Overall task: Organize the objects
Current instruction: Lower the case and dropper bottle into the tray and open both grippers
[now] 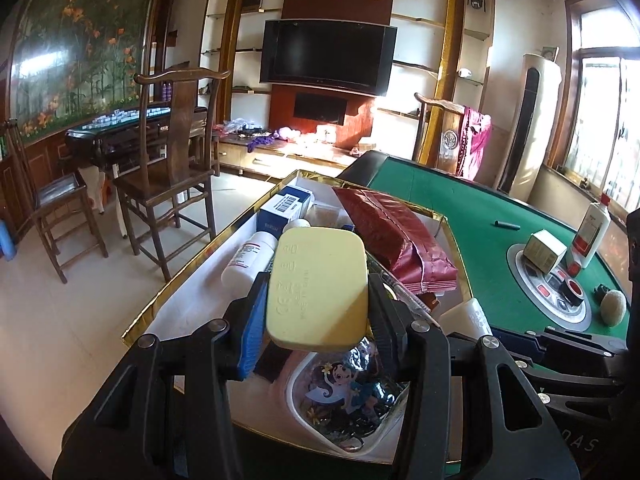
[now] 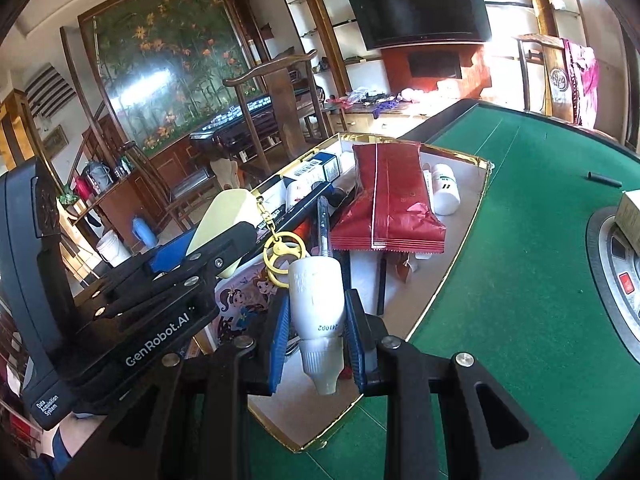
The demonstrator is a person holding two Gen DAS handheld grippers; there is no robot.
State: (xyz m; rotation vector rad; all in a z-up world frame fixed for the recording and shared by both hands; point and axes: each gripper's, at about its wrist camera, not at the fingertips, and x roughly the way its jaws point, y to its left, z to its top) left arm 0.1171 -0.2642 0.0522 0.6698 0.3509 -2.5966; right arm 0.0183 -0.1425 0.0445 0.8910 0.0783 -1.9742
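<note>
Left gripper clamps smooth rounded yellow case

Cartoon pouch lower centre: top hidden behind yellow case. Small box cut by right edge. Bottle labels unreadable.

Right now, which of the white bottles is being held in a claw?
The white tube-shaped bottle pinched in the right claw, cap toward the camera; the other white bottles lie loose in the gold-rimmed box.
</note>
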